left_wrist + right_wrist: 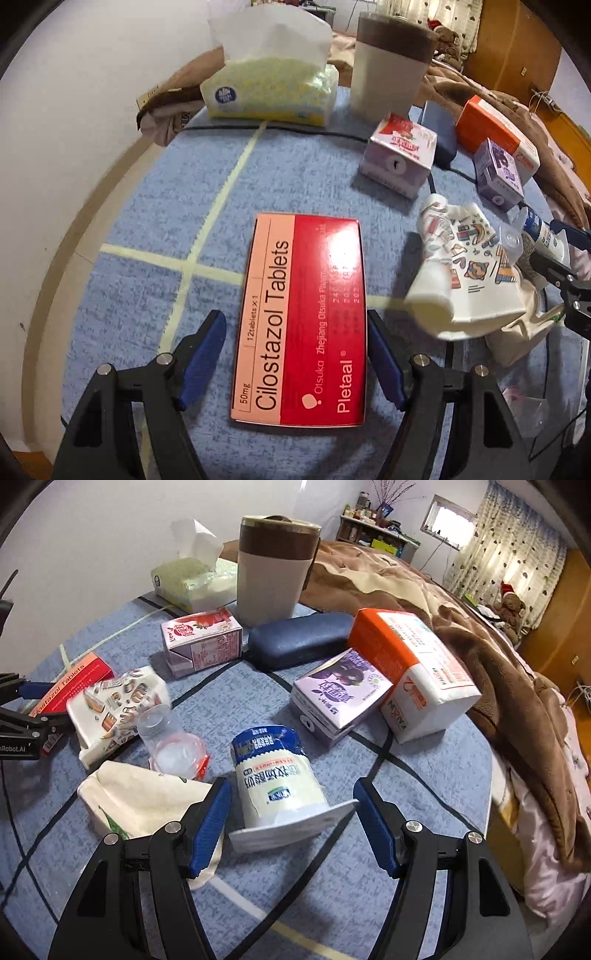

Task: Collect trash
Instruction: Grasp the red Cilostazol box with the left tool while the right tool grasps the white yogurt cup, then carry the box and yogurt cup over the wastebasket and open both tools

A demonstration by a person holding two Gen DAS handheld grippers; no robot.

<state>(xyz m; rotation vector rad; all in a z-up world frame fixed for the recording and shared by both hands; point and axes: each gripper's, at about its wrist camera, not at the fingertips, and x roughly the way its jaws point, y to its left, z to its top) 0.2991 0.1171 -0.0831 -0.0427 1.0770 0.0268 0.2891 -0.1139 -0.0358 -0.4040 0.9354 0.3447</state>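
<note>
A red and pink tablet box (301, 321) lies flat on the blue table cloth (147, 206). My left gripper (295, 317) is open and straddles the box; cloth shows between the box and the left finger. In the right wrist view a blue and white yogurt cup (277, 775) lies on its side with its lid peeled back. My right gripper (291, 784) is open around the cup, with gaps on both sides. A crumpled printed paper cup (118, 705), a clear plastic cup (170, 738) and a white cloth bag (140, 801) lie left of it.
A grey and brown bin (273, 572) stands at the back beside a tissue pack (192, 579). A pink carton (201, 638), a purple carton (340, 694), an orange and white pack (417, 672) and a blue case (299, 638) crowd the middle. A bed with a brown blanket (480, 635) borders the right.
</note>
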